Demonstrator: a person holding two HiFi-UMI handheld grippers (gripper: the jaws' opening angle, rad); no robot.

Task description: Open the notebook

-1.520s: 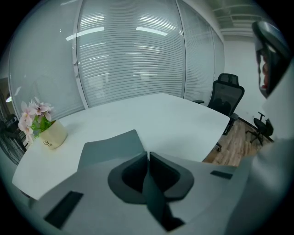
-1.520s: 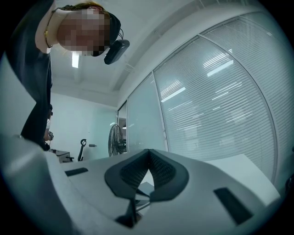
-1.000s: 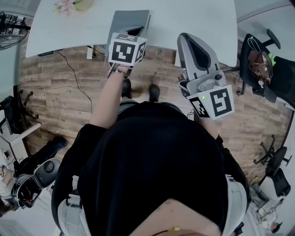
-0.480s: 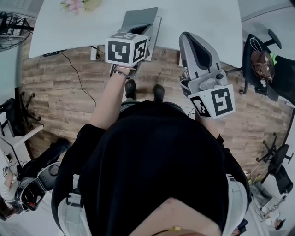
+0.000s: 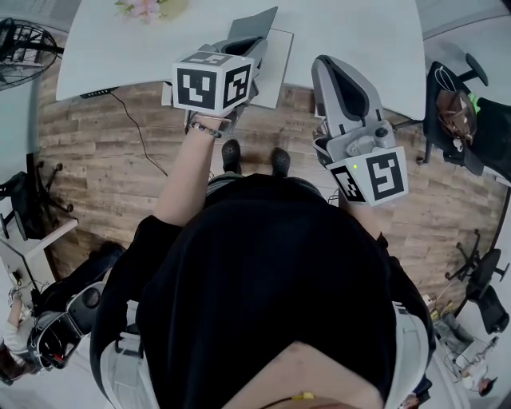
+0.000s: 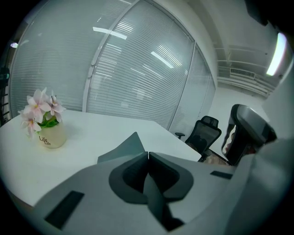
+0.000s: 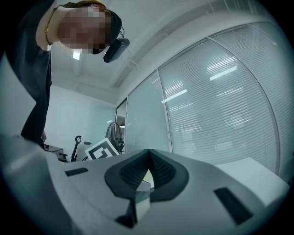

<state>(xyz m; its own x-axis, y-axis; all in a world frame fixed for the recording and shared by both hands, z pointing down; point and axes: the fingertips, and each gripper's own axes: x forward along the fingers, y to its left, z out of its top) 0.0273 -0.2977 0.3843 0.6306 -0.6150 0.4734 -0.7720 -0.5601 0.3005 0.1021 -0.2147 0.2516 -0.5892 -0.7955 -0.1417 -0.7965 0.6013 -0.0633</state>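
Compared with a second ago, the left gripper (image 6: 148, 155) has come up and the grey cover (image 5: 257, 22) of the notebook (image 5: 275, 73) has risen with it. The cover lay nearly flat before; it now stands tilted, with a white page bared beneath it. The right gripper (image 7: 148, 151) has shifted only slightly and stays off the table's (image 5: 120, 48) front edge, apart from the notebook. The head view shows the notebook at the near edge of the table, directly under and ahead of the left gripper. It does not show the jaws. The left gripper view shows them clenched tight, with a corner of the grey cover sticking up just past the left jaw, so they appear to pinch the cover's edge. That view also shows a small flower pot (image 6: 48, 135) well to the left on the table and an office chair (image 6: 204, 133) beyond it. The right gripper view shows its jaws pressed together with nothing held, and the left gripper's marker cube (image 7: 103, 149) off to their left.
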